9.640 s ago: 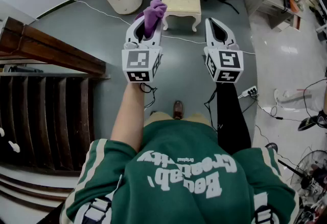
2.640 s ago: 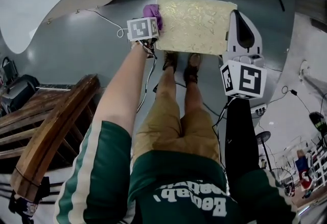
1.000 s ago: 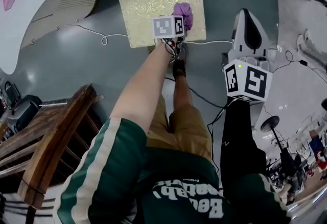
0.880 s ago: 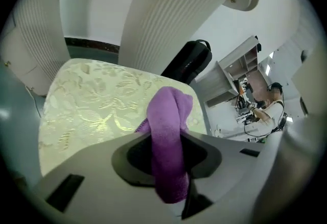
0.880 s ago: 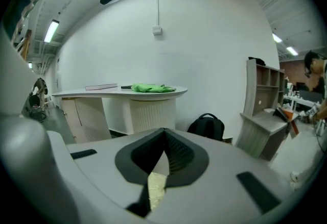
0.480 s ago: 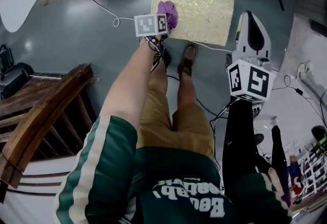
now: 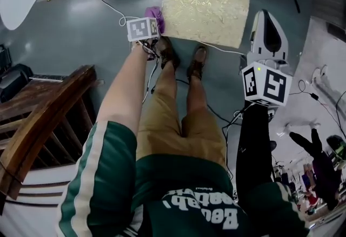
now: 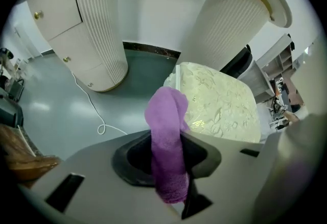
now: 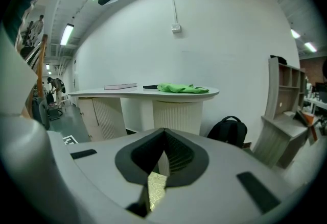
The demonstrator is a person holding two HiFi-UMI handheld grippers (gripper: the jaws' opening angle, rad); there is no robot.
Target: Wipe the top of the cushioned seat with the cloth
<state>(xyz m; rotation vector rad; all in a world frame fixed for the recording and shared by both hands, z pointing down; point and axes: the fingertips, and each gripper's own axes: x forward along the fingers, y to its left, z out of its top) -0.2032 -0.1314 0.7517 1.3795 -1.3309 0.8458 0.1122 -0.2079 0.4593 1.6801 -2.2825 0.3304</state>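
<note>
Cloth (image 7: pixel 154 13) pinched in my left gripper (image 7: pixel 145 27), beside the seat (image 7: pixel 208 4).
Head view: the purple cloth sits just off the seat's left edge, not on its top; my right gripper (image 7: pixel 268 20) hangs off to the seat's right. Left gripper view: my jaws clamp the cloth (image 8: pixel 166 121), with the seat (image 8: pixel 219 103) just behind it. Right gripper view: my jaws are pressed together on nothing.
</note>
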